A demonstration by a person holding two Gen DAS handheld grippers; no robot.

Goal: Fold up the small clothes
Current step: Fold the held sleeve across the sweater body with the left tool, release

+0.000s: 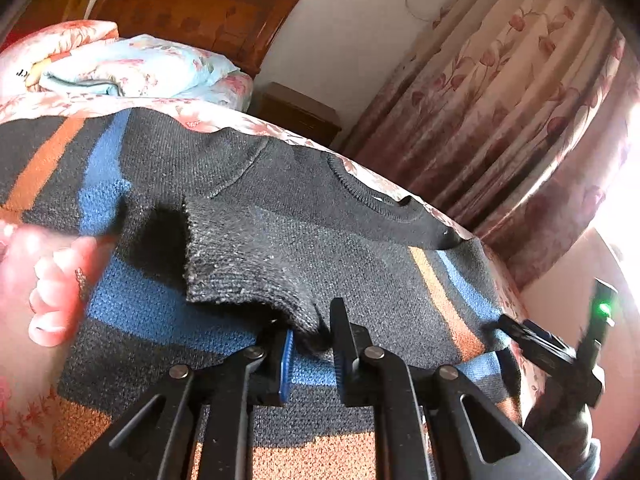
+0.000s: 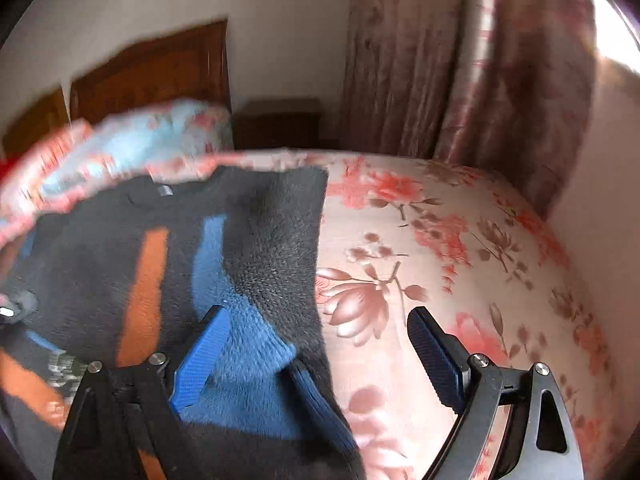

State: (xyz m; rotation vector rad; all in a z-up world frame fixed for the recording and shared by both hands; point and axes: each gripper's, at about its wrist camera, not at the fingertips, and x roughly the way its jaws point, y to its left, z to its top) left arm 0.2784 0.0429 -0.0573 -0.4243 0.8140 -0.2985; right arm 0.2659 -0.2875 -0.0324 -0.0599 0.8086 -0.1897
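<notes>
A small dark grey knitted sweater (image 1: pixel 248 184) with blue and orange stripes lies on the flowered bed sheet (image 2: pixel 460 248). My left gripper (image 1: pixel 310 340) is shut on the grey sleeve (image 1: pixel 248 264), which is folded over the sweater's body. My right gripper (image 2: pixel 320 356) is open over the sweater's right edge (image 2: pixel 280 264); its left fingertip (image 2: pixel 204 352) lies above the blue stripe and the right one over the sheet. The right gripper also shows at the right in the left wrist view (image 1: pixel 548 348).
A folded light blue quilt (image 1: pixel 132 68) and a wooden headboard (image 1: pixel 192 12) are at the far end of the bed. A wooden nightstand (image 1: pixel 300 112) and flowered curtains (image 1: pixel 500 120) stand beyond. A bare hand (image 1: pixel 44 280) is at the left.
</notes>
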